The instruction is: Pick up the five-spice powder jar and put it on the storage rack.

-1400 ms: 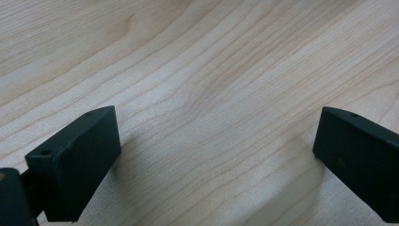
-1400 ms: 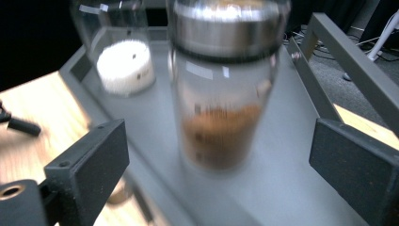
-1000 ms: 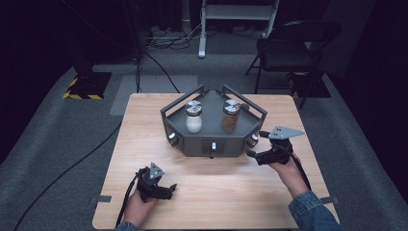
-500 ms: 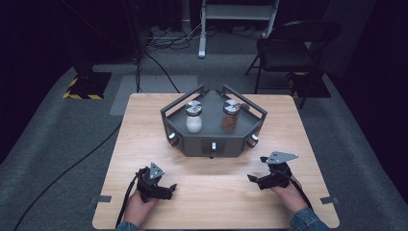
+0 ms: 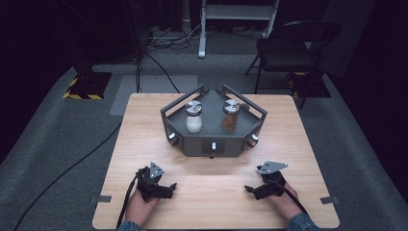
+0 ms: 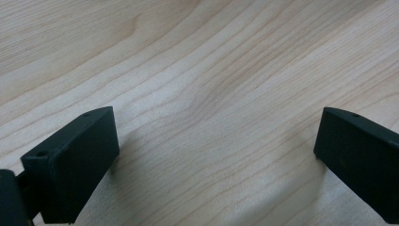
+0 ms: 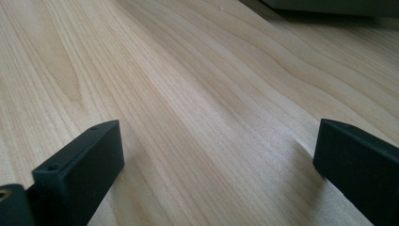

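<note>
A dark grey angular tray (image 5: 192, 142) stands at the middle back of the wooden table (image 5: 144, 130). In it are two silver-lidded jars: one with white contents (image 5: 193, 117) on the left, one with brown contents (image 5: 231, 116) on the right. My left gripper (image 5: 166, 188) rests low near the front left of the table, open, with bare wood between its jaws (image 6: 216, 146). My right gripper (image 5: 252, 190) lies near the front right, close to the tabletop. Its jaws have just been opening and stand wide with nothing between them (image 7: 219, 155).
A folding chair (image 5: 288, 53) stands on the carpet behind the table's right corner. A black cable (image 5: 62, 173) runs across the floor on the left. Small tape marks (image 5: 103, 198) sit at the table's front corners.
My right gripper has come down and back from beside the tray's right corner to the front right of the table. The left gripper has stayed where it was.
</note>
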Action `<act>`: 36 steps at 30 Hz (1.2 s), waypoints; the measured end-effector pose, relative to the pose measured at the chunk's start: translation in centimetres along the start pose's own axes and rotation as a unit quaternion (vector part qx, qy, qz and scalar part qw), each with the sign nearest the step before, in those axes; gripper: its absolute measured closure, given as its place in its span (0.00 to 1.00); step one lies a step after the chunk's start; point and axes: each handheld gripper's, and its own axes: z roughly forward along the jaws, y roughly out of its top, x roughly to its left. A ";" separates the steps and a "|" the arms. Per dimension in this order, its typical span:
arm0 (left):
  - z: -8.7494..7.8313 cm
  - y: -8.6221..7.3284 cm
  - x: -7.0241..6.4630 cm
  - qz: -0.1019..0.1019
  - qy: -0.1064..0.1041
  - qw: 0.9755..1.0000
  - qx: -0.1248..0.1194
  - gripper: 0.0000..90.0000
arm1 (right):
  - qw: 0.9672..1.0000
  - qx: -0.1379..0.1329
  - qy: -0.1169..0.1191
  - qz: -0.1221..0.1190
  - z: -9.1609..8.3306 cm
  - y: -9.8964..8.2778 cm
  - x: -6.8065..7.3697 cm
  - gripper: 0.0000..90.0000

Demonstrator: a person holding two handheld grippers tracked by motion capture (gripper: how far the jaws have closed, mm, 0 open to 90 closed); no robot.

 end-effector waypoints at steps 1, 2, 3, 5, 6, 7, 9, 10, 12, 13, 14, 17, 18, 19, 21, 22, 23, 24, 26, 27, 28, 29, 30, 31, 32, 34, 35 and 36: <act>0.1 0.0 0.0 0.003 -0.002 1.000 -0.002 0.00 | 1.000 0.000 0.001 -0.001 0.0 0.0 0.0 0.02; 0.1 0.0 0.0 0.005 -0.003 1.000 -0.001 0.00 | 1.000 0.000 0.003 -0.002 0.0 -0.1 -0.1 0.02; 0.1 0.0 0.0 0.006 -0.005 1.000 -0.001 0.00 | 1.000 0.000 0.004 -0.003 0.0 0.0 -0.1 0.02; 0.1 0.0 0.0 0.007 -0.006 1.000 0.000 0.00 | 1.000 0.000 0.006 -0.004 0.0 0.0 -0.1 0.02; 0.1 0.0 0.0 0.007 -0.006 1.000 -0.001 0.00 | 1.000 0.000 0.008 -0.005 -0.1 -0.1 -0.2 0.02; 0.0 0.0 -0.1 0.007 -0.005 1.000 -0.001 0.00 | 1.000 0.001 0.009 -0.006 -0.1 -0.1 -0.2 0.02; 0.1 0.0 -0.1 0.007 -0.005 1.000 -0.001 0.00 | 1.000 0.001 0.009 -0.007 -0.2 -0.2 -0.2 0.02; 0.1 0.0 -0.1 0.007 -0.006 1.000 -0.001 0.00 | 1.000 0.000 0.010 -0.007 -0.3 -0.3 -0.2 0.02; 0.1 0.1 -0.1 0.006 -0.005 1.000 0.000 0.00 | 1.000 0.000 0.010 -0.007 -0.3 -0.3 -0.2 0.02; 0.1 0.1 -0.1 0.006 -0.005 1.000 0.000 0.00 | 1.000 0.000 0.010 -0.007 -0.3 -0.3 -0.2 0.02; 0.1 0.1 -0.1 0.006 -0.005 1.000 0.000 0.00 | 1.000 0.000 0.009 -0.007 -0.3 -0.3 -0.2 0.02; 0.1 0.1 -0.1 0.006 -0.005 1.000 0.000 0.00 | 1.000 0.000 0.009 -0.007 -0.3 -0.3 -0.2 0.02; 0.1 0.1 -0.1 0.006 -0.005 1.000 0.000 0.00 | 1.000 0.000 0.010 -0.007 -0.3 -0.3 -0.2 0.02; 0.1 0.1 -0.1 0.006 -0.004 1.000 0.000 0.00 | 1.000 0.000 0.010 -0.007 -0.3 -0.3 -0.2 0.02; 0.1 0.1 -0.1 0.005 -0.004 1.000 -0.001 0.00 | 1.000 0.000 0.010 -0.007 -0.3 -0.3 -0.3 0.02; 0.1 0.1 -0.2 0.005 -0.004 1.000 -0.001 0.00 | 1.000 0.000 0.010 -0.007 -0.3 -0.3 -0.3 0.02; 0.1 0.1 -0.2 0.005 -0.004 1.000 -0.001 0.00 | 1.000 0.000 0.010 -0.007 -0.3 -0.3 -0.3 0.02; 0.1 0.1 -0.2 0.005 -0.004 1.000 -0.001 0.00 | 1.000 0.000 0.010 -0.007 -0.3 -0.3 -0.3 0.02; 0.1 0.1 -0.2 0.005 -0.004 1.000 0.000 0.00 | 1.000 0.000 0.010 -0.007 -0.3 -0.3 -0.3 0.02; 0.1 0.1 -0.2 0.005 -0.004 1.000 -0.001 0.00 | 1.000 0.000 0.010 -0.007 -0.3 -0.3 -0.3 0.02; 0.1 0.1 -0.2 0.005 -0.004 1.000 -0.001 0.00 | 1.000 0.000 0.010 -0.007 -0.3 -0.3 -0.3 0.02; 0.1 0.1 -0.2 0.005 -0.004 1.000 0.000 0.00 | 1.000 0.000 0.010 -0.007 -0.3 -0.3 -0.3 0.02; 0.1 0.1 -0.2 0.005 -0.004 1.000 0.000 0.00 | 1.000 0.000 0.010 -0.007 -0.3 -0.3 -0.3 0.02; 0.1 0.0 -0.2 0.005 -0.004 1.000 -0.001 0.00 | 1.000 0.000 0.010 -0.007 -0.3 -0.3 -0.3 0.02; 0.1 0.0 -0.2 0.005 -0.004 1.000 -0.001 0.00 | 1.000 0.000 0.010 -0.007 -0.3 -0.3 -0.3 0.02; 0.1 0.0 -0.2 0.005 -0.004 1.000 -0.001 0.00 | 1.000 0.000 0.010 -0.007 -0.3 -0.3 -0.3 0.02; 0.1 0.0 -0.2 0.005 -0.004 1.000 -0.001 0.00 | 1.000 0.000 0.010 -0.007 -0.3 -0.3 -0.3 0.02; 0.1 0.1 -0.2 0.005 -0.004 1.000 0.000 0.00 | 1.000 0.000 0.010 -0.007 -0.3 -0.3 -0.3 0.02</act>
